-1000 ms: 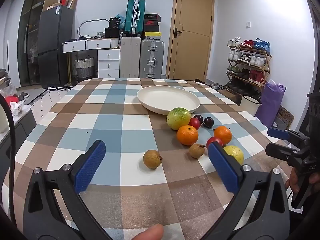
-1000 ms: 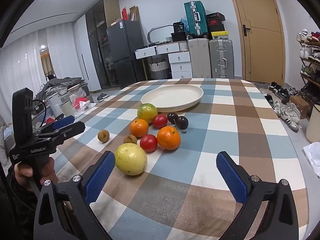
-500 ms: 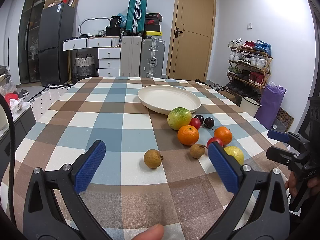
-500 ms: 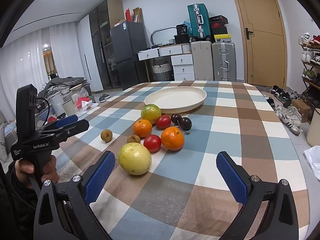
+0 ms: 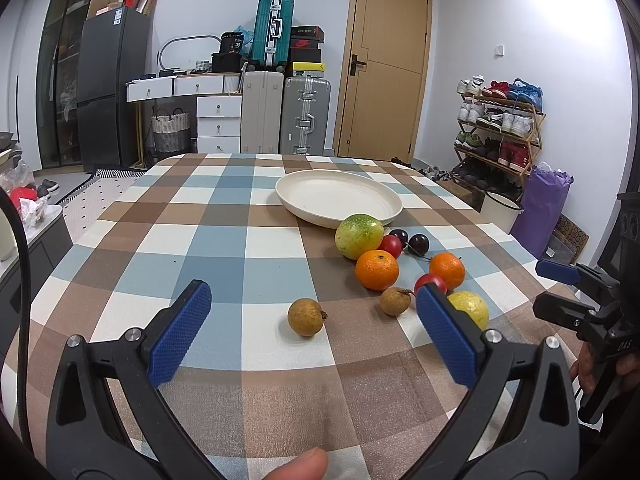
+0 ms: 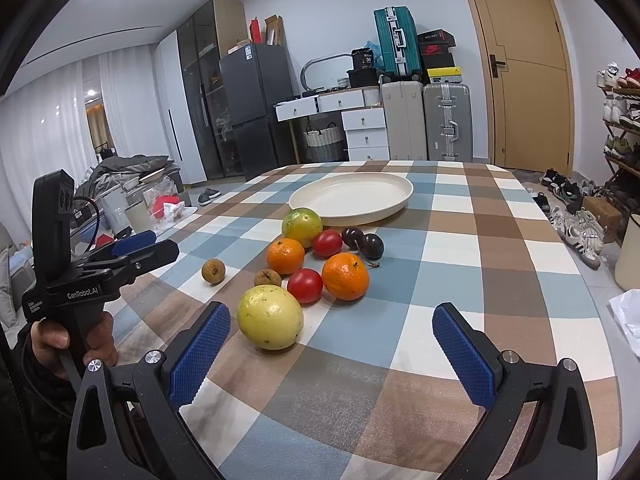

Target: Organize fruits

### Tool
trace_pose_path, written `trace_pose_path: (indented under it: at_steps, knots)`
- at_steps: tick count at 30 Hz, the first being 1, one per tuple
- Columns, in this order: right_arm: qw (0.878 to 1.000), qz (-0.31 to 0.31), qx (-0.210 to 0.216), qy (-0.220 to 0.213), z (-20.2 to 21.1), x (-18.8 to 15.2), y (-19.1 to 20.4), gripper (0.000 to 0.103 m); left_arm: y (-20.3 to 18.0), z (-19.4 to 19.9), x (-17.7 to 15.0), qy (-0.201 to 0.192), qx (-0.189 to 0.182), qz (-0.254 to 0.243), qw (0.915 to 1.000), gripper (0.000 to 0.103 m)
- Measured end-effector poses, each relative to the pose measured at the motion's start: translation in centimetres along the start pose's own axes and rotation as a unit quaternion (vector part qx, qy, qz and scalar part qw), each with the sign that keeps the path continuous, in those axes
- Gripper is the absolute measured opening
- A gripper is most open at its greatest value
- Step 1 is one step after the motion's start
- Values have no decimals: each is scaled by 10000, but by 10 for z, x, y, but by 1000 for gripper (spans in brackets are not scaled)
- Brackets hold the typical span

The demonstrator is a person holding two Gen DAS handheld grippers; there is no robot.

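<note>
The table has drawn nearer to both grippers, fingers apart and empty, aimed toward the plate [image 5: 338,198].

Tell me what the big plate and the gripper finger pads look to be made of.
Plate: cream, matte, with a thick rolled rim and no gloss; likely plastic or wheat-straw composite, possibly glazeless ceramic. Finger pads: blue with a fine knurled grid, probably rubber or soft plastic, mounted on black rigid plastic arms with metal screws.
</note>
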State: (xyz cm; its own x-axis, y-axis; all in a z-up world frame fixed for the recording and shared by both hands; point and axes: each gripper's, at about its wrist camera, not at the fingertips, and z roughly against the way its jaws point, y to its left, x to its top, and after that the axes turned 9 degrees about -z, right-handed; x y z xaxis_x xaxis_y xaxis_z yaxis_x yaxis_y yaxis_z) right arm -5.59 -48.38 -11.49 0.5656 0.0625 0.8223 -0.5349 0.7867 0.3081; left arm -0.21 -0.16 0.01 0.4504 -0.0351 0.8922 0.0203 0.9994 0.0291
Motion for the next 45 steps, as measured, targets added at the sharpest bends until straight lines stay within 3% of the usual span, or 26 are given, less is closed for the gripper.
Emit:
trace_pose_path:
  at_steps: [45]
  knots:
    - [9997,37,-118,204,-4,6,6,103,6,-4,-7,91,38,-34,9999,102]
